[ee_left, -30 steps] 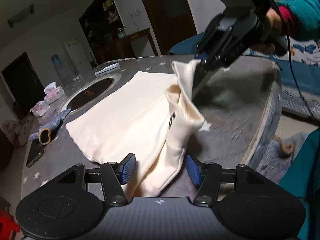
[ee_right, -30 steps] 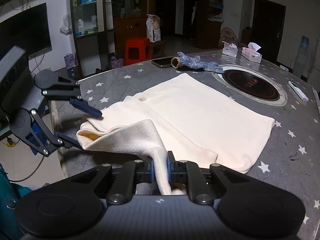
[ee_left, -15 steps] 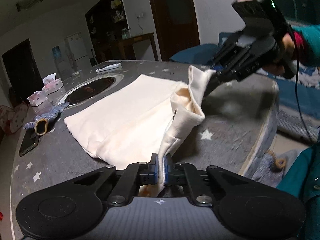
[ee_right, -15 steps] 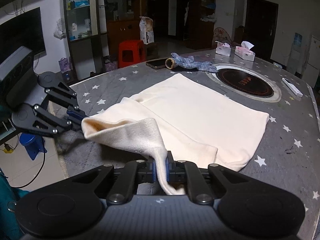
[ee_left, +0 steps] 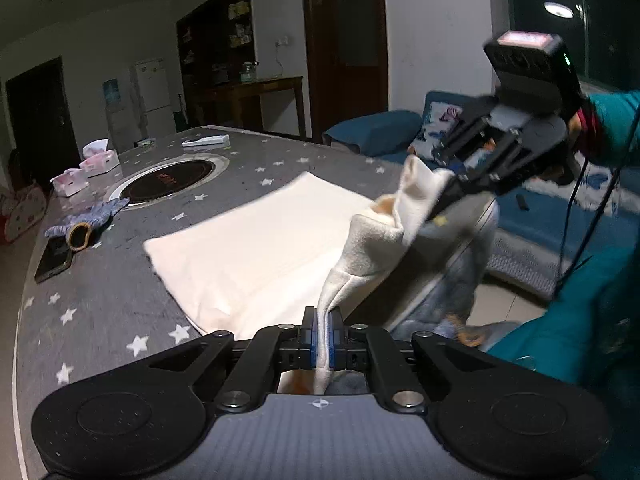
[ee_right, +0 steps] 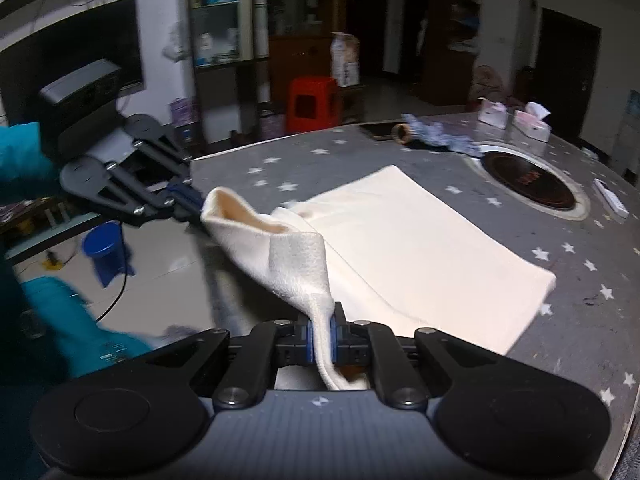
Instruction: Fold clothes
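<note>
- Garment (ee_left: pixel 260 248): cream, mostly flat on the starred bench (ee_left: pixel 100 304), near edge lifted off the bench lip.
- Left claw (ee_left: pixel 322 338): clamped tight on one corner of that near edge; cloth runs up between the blue pads.
- Right claw (ee_right: pixel 322 338): same, pinched on the other corner, so we hold the edge at both ends and it hangs between the two as a slack band.
- Judgement: two-point hold keeps the edge straight for carrying over the flat part, toward the hob (ee_right: pixel 528 182).
- Risk: the far half could drag on the bench.
- Glove (ee_left: pixel 86 222), phone (ee_left: pixel 52 258) and tissue boxes (ee_left: pixel 86 170) sit well clear.
</note>
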The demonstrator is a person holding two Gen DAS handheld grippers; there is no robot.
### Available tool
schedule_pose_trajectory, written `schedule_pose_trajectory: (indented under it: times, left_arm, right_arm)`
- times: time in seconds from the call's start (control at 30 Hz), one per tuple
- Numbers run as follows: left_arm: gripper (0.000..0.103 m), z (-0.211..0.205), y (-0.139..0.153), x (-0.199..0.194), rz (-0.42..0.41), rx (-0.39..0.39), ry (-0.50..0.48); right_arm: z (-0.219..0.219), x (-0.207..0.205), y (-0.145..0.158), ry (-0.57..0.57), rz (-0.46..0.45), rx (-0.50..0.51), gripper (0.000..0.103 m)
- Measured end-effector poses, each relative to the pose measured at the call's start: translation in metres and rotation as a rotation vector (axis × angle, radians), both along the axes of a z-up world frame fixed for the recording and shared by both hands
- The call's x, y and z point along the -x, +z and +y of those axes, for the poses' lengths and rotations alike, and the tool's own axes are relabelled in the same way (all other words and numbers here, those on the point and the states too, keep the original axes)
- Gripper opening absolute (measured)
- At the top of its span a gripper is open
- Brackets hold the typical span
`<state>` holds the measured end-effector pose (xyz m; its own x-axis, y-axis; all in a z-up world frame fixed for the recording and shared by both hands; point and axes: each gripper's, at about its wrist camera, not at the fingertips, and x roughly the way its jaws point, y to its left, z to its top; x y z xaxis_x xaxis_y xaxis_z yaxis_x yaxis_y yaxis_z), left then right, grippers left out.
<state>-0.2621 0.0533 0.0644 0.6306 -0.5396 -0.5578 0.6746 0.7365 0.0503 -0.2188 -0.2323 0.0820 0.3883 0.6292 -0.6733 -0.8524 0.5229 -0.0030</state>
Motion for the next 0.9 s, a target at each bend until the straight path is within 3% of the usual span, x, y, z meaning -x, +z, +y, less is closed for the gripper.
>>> schedule_pose_trajectory:
  times: [0.1,0.23,0.6,0.8,0.9]
  left_arm:
    - [0.005,0.002,0.011,0.006,-0.009,0.027,0.019]
    - [0.005,-0.001,0.017,-0.014,-0.035,0.027,0.038]
    - [0.005,-0.017,0.016,-0.131,-0.055,-0.014,0.116]
    - [0.005,-0.029,-0.001,-0.199,-0.024,-0.032,0.201]
    - [0.006,-0.035,-0.019,-0.230,0.012,-0.032,0.266]
  right_arm:
    - [-0.001,0.014,0.009,0.024,0.000,0.005,0.006]
    - [-0.001,0.008,0.018,0.009,0.002,-0.009,0.006]
    - [0.002,-0.098,0.023,-0.125,-0.018,0.004,0.006]
    - [0.009,-0.153,0.002,-0.205,-0.024,0.030,0.006]
    - [0.012,-0.184,-0.024,-0.301,0.015,0.036,0.013]
